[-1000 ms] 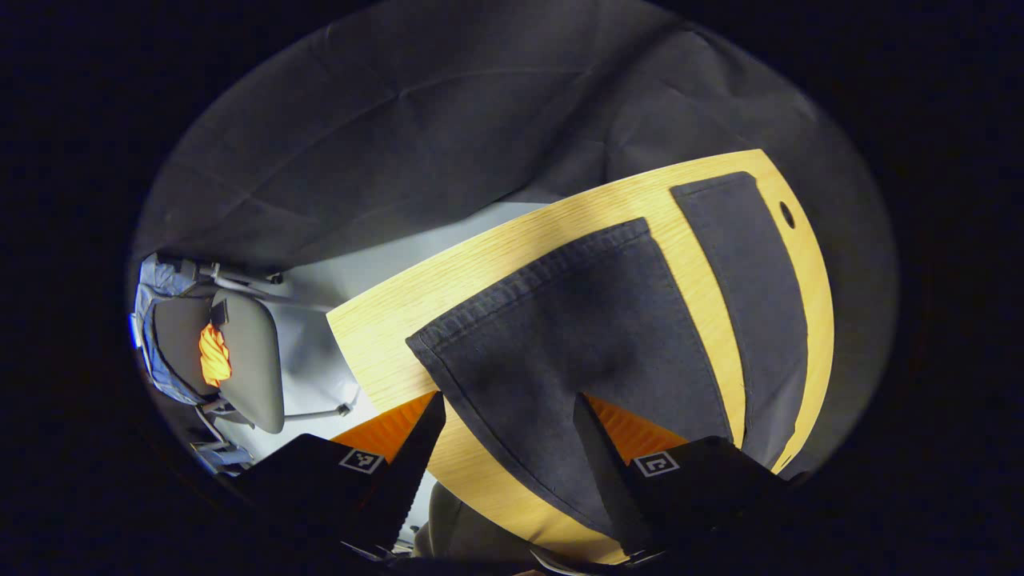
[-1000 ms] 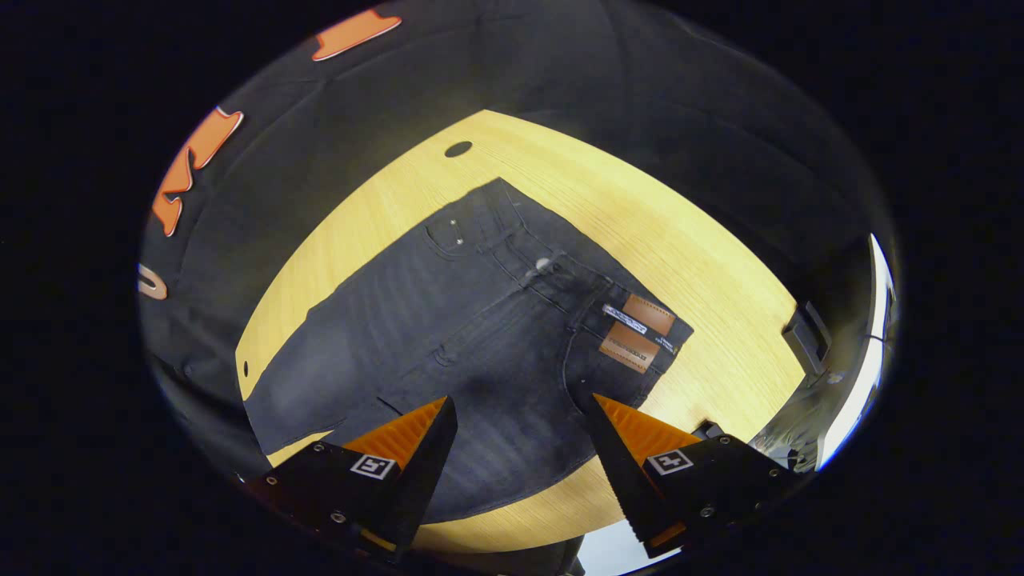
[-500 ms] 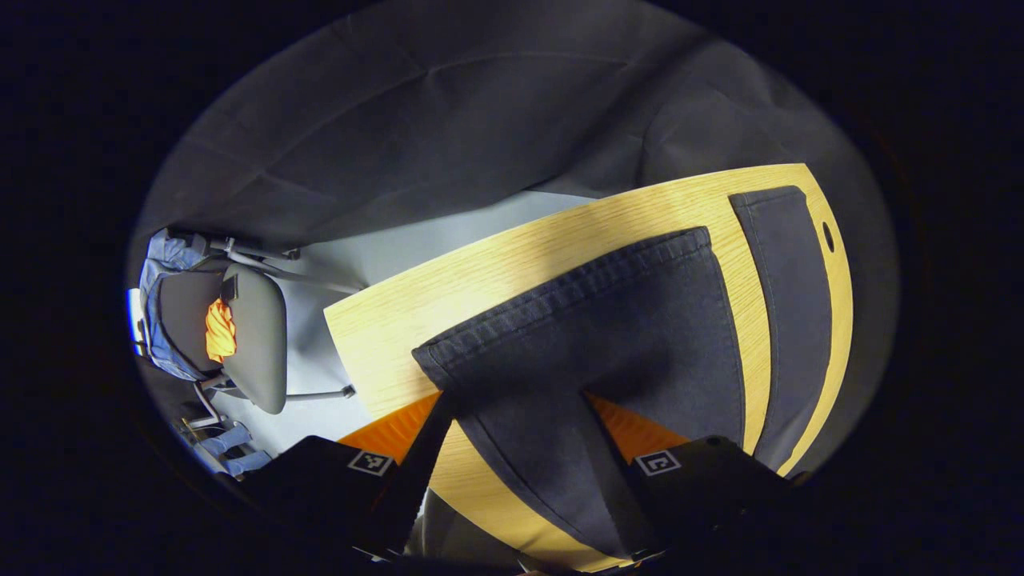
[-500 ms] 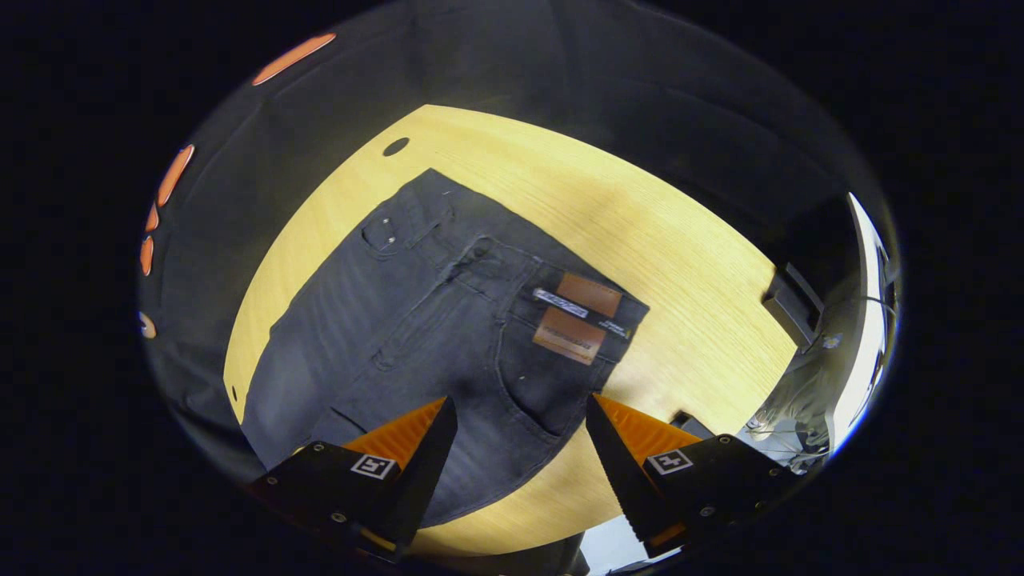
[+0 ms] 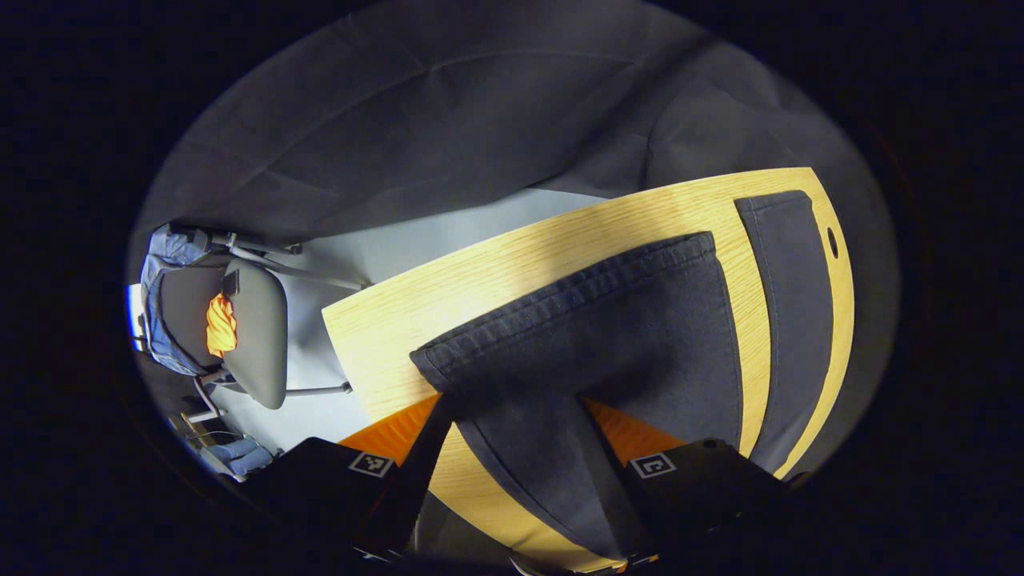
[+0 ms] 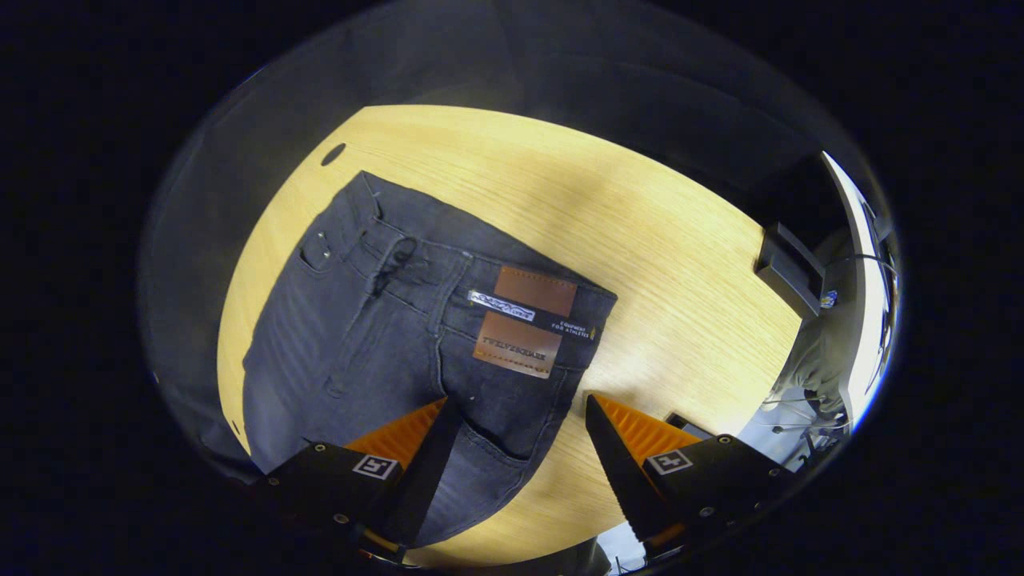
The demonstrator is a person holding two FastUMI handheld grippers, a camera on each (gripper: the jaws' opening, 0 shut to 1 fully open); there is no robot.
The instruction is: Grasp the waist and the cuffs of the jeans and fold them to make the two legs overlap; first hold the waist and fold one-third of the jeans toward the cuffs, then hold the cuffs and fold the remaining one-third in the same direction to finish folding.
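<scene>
Left gripper sits low centre in the left gripper view, jaws spread, the near cuff of the jeans lying between them; whether the fingers actually pinch the cloth I cannot tell. The far leg runs up the right edge, apart from the near one, both flat on the table. A chair stands at left. Over to the right gripper view: right gripper is released, hovering above the waist near the leather patches. Denim looks thick, limp, fairly heavy, not fragile. Best bite: the stitched hem and the waistband corner, where the doubled cloth should resist slipping.
</scene>
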